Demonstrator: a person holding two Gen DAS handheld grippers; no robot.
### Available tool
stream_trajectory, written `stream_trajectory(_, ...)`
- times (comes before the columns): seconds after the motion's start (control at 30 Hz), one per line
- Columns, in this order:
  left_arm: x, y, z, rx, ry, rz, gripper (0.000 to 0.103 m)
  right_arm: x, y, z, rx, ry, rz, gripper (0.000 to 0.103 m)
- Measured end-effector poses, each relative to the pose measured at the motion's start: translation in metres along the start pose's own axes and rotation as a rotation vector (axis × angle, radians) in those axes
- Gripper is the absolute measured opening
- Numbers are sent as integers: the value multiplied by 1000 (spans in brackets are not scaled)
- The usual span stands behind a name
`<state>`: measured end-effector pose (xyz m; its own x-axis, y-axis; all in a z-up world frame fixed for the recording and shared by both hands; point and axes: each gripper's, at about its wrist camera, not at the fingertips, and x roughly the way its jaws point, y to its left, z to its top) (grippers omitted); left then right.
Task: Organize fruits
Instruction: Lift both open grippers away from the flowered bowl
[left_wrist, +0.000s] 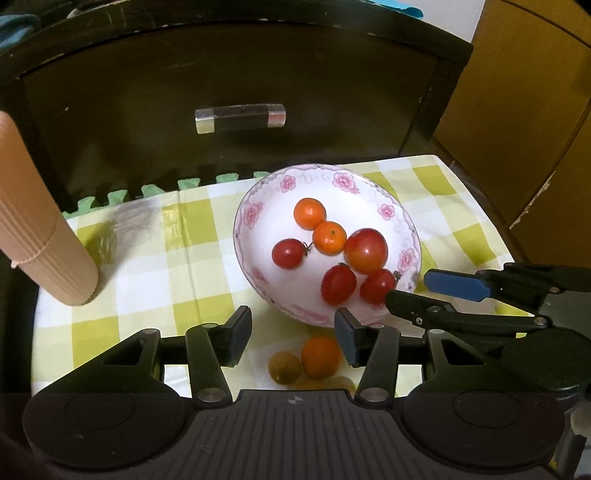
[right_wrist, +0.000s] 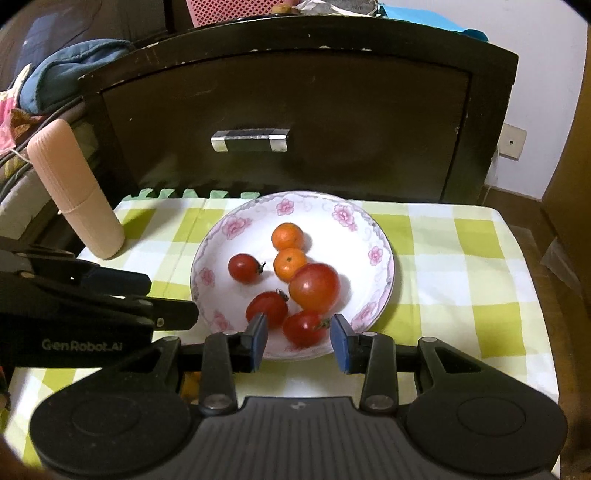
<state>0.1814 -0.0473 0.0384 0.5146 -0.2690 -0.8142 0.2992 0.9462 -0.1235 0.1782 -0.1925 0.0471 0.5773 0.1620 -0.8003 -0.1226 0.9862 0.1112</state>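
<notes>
A green-and-white checked tablecloth (right_wrist: 461, 266) covers the table. At its ten o'clock corner a ribbed, peach-coloured cylinder (right_wrist: 74, 192) stands tilted. Behind, at twelve o'clock, is a dark wooden drawer front (right_wrist: 295, 122) with a silver-capped handle (right_wrist: 249, 139). Crumpled blue fabric (right_wrist: 70, 70) lies at eleven o'clock.

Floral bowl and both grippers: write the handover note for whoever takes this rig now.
Left gripper: open, empty, over the near edge of the green-checked tablecloth.
Right gripper: open, empty, at the near rim of the pink-flowered white bowl.
Done: four red tomatoes, the largest, and two small oranges lie in the bowl.
Left: one orange and a brownish round fruit lie on the cloth.
</notes>
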Motion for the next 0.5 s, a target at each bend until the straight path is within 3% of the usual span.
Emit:
stream_trajectory(0.33,-18,-6,-17,21,-13,33,58,-15,7,-13,26,11,8,35)
stream_trajectory(0.5,-26,-7,-25,22,-27,66,64,-22,13,-20,16,18,2,35)
